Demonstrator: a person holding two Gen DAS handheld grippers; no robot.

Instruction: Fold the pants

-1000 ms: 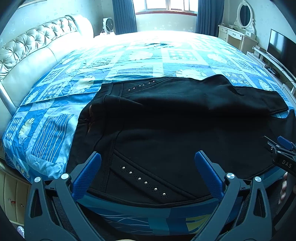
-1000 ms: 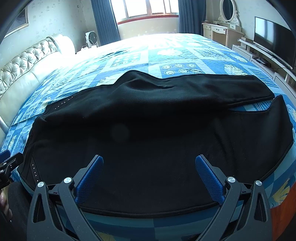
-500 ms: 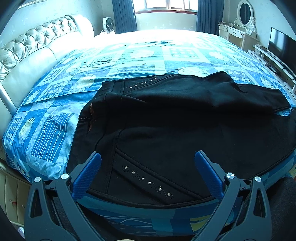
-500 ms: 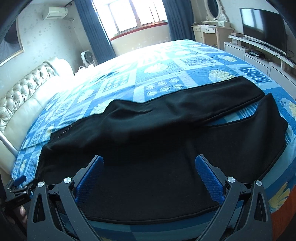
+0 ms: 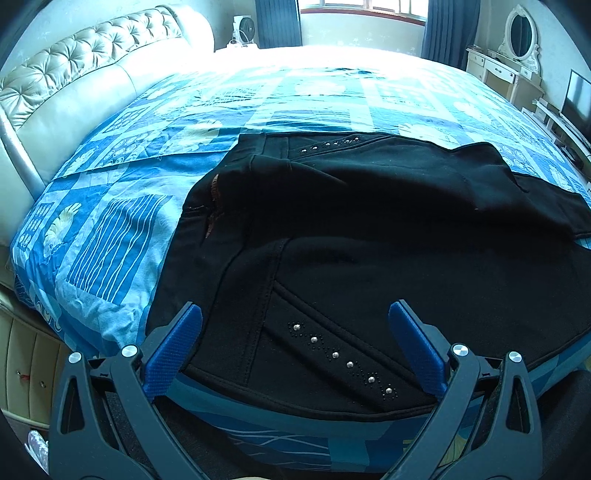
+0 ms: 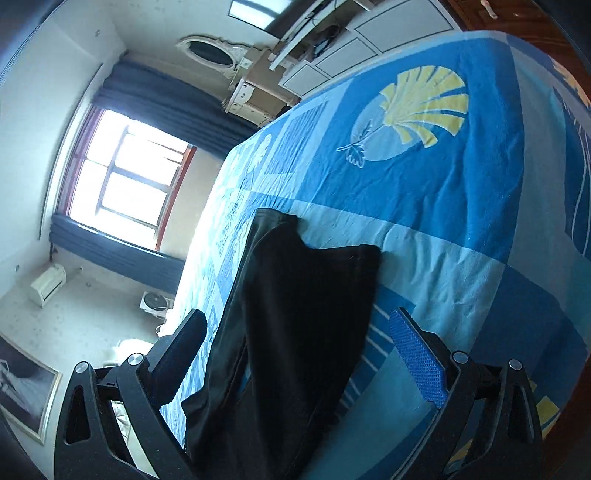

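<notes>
Black pants (image 5: 369, 236) lay unfolded on the bed (image 5: 122, 236).
Both tools, left tool (image 5: 295, 343) and right tool (image 6: 295, 350), released; judged next: grasp hems.

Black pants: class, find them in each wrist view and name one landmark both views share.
Left wrist: the black pants fill the centre and right, waistband left, studs near the bottom.
Right wrist: black pants run lower centre, leg ends uppermost.
Shared landmark: the window with dark blue curtains.

The pants (image 5: 369, 229) run off the right edge, their leg ends apparently hidden there
</notes>
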